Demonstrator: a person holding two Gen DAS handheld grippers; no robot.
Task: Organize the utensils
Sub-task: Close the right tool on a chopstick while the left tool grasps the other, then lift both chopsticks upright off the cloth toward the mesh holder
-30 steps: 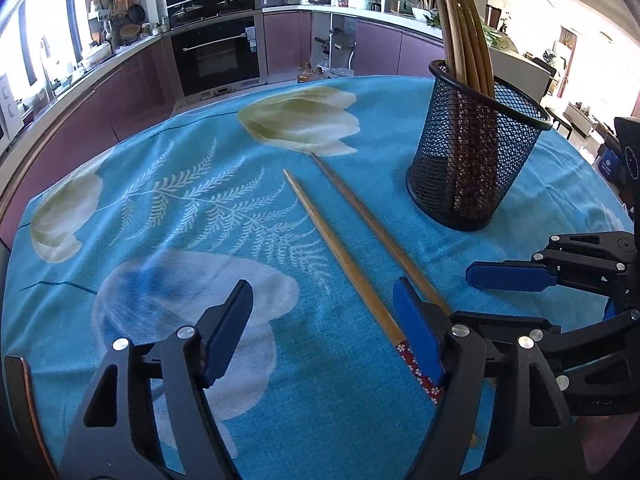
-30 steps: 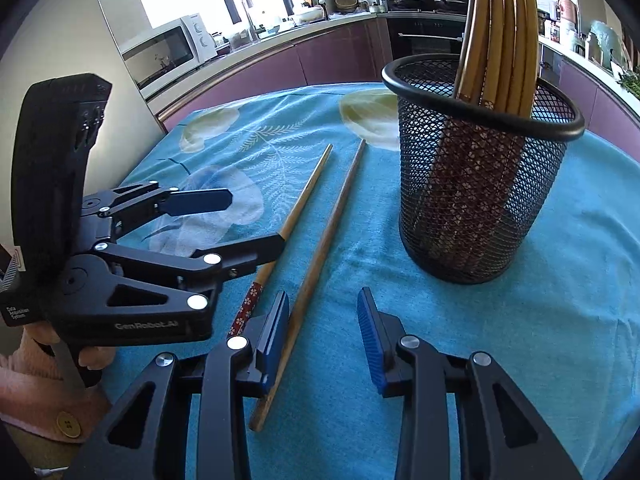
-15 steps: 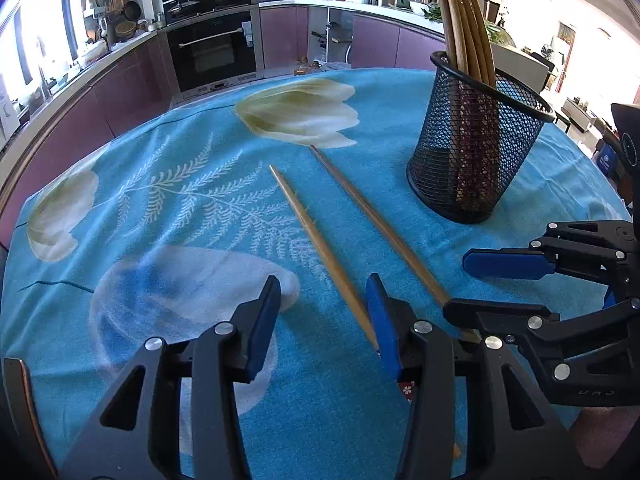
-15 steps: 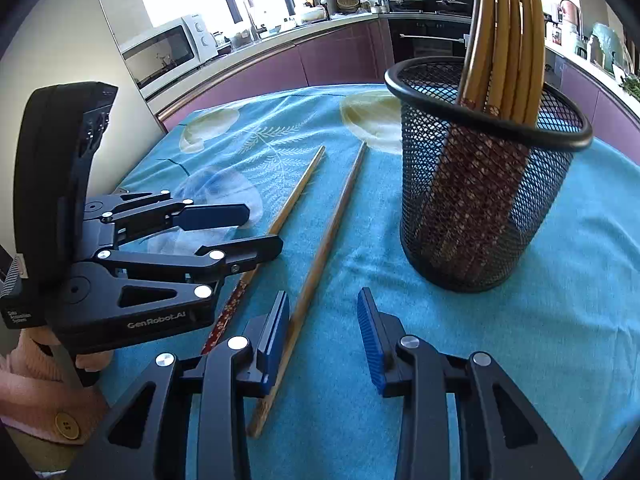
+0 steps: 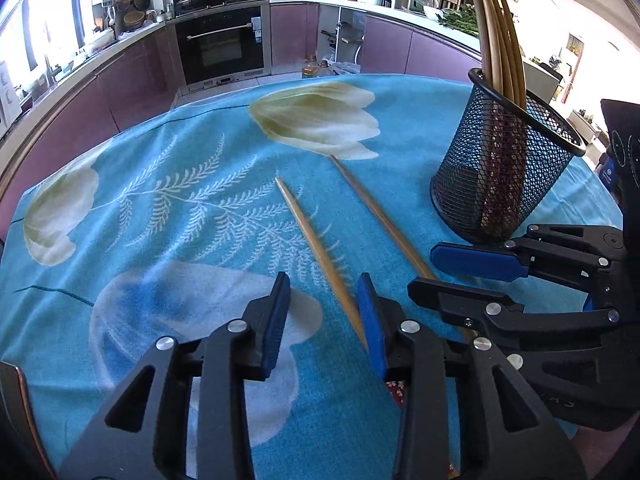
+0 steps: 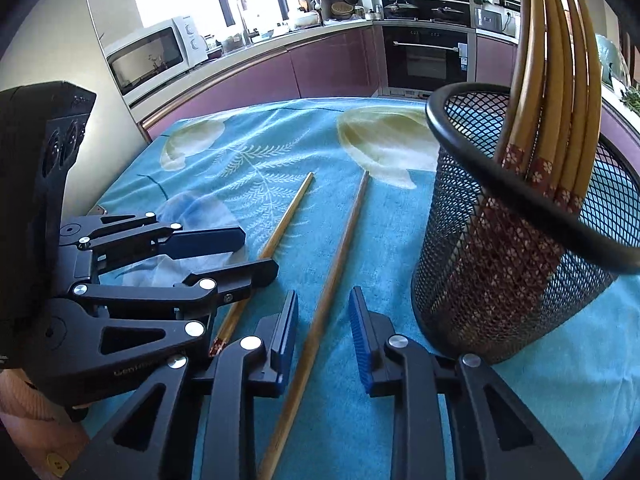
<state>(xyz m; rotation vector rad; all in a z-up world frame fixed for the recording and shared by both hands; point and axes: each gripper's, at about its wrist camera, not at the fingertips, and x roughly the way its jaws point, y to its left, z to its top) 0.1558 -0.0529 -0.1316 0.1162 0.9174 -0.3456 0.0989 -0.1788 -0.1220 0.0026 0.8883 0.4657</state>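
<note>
Two loose wooden chopsticks lie side by side on the blue floral tablecloth [image 5: 168, 184]. The left chopstick [image 5: 316, 248] runs between the pads of my left gripper [image 5: 323, 320], close against the right pad; the jaws are closing and a gap remains. The right chopstick [image 6: 332, 272] lies between the pads of my right gripper [image 6: 323, 334], whose jaws are also closing without touching it. A black mesh cup [image 6: 500, 264] holding several chopsticks [image 6: 552, 80] stands just right of my right gripper. Each gripper shows in the other's view: right gripper [image 5: 444, 280], left gripper [image 6: 256, 254].
The mesh cup [image 5: 504, 168] stands close to the right gripper's outer finger. Kitchen counters, an oven [image 5: 220, 46] and a microwave [image 6: 148, 56] ring the table beyond its far edge. A sleeve [image 6: 24, 408] shows at the lower left of the right wrist view.
My left jaws have narrowed a lot around the left chopstick. My right gripper slid left, so the right chopstick now lies between its pads, and its jaws narrowed slightly.
</note>
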